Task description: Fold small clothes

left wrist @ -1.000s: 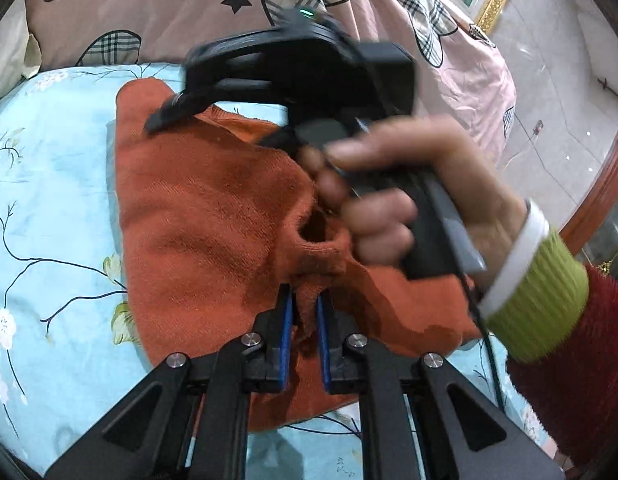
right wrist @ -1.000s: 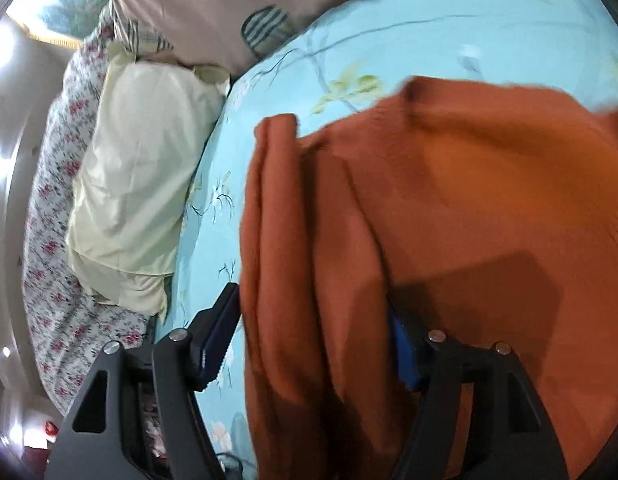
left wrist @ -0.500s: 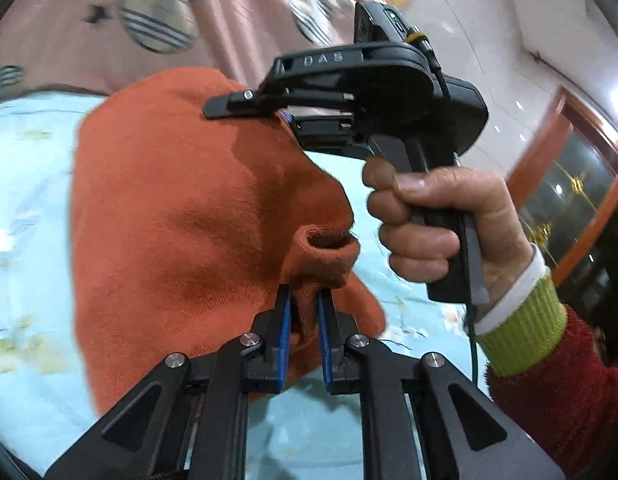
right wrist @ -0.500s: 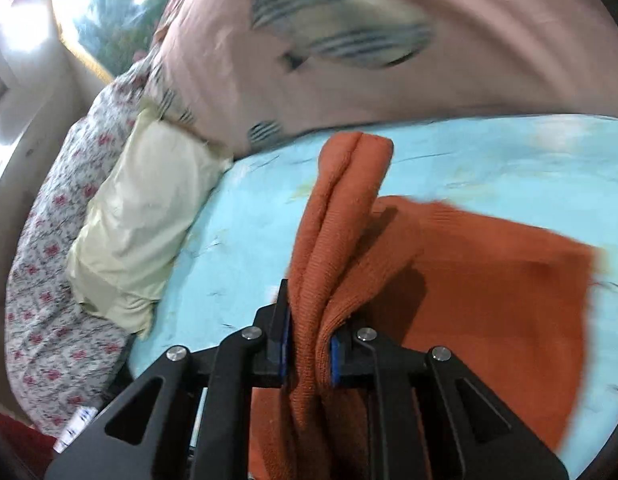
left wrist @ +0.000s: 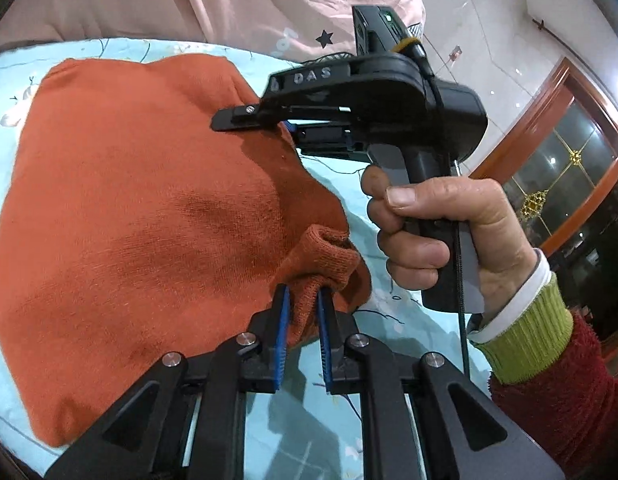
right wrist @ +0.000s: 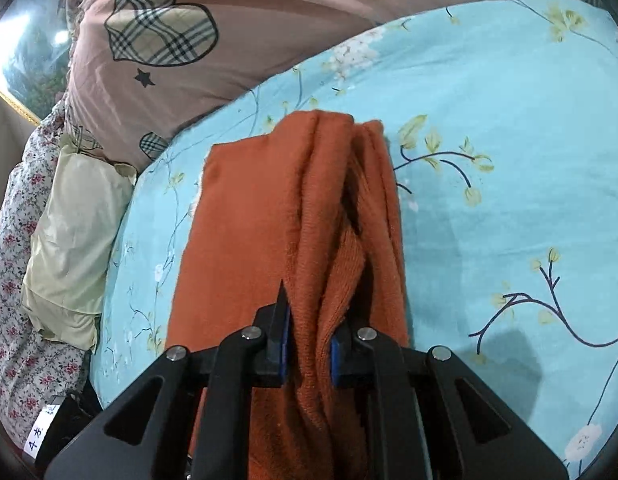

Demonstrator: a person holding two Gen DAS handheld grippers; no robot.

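Now the rust-orange knit garment [left wrist: 141, 208] lies spread on the light-blue floral bedsheet [right wrist: 509, 140]. Its near cuff is pinched in the left gripper [left wrist: 303, 312], whose jaws have just eased slightly. To the right, the right gripper [right wrist: 309, 340] clamps a bunched fold.

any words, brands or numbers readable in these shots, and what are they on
"DAS": raised letters on the black body of the right gripper, seen from the left wrist camera.
White label at the lower left edge of the right wrist view: handwritten marks, the first perhaps a "4", the rest too small to read.
Nothing readable on the orange garment, the blue bedsheet or the pink quilt: only printed patterns.
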